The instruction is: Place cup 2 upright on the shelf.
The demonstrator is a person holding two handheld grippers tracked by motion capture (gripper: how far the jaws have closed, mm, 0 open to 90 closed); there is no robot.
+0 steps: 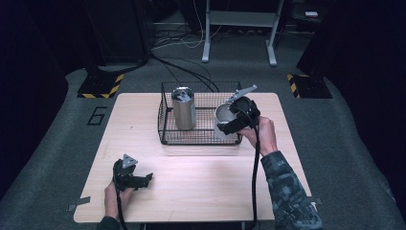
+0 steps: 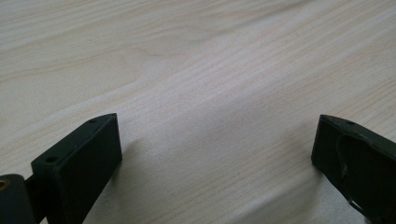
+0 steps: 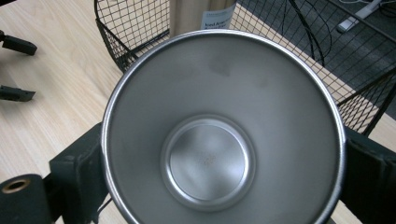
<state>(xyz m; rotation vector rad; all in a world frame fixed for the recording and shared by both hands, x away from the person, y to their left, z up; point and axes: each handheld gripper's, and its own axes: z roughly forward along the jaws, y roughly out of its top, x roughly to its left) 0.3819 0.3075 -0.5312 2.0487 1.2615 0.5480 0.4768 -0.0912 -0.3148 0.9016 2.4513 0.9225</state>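
A steel cup [image 3: 224,130] is being held in the air, its open mouth facing the right gripper view's camera and showing a bare, shiny inside. The right gripper [image 1: 234,119] is clamping it, one black jaw pressing each side of the wall, at the right end of a black wire basket [image 1: 165,125]. A tall metal can [image 1: 183,108] is standing upright inside the basket's left part. The basket is sitting on the far half of a pale wooden table [image 1: 201,187]. The left gripper [image 1: 139,180] is resting near the table's front left, jaws spread wide with nothing between them.
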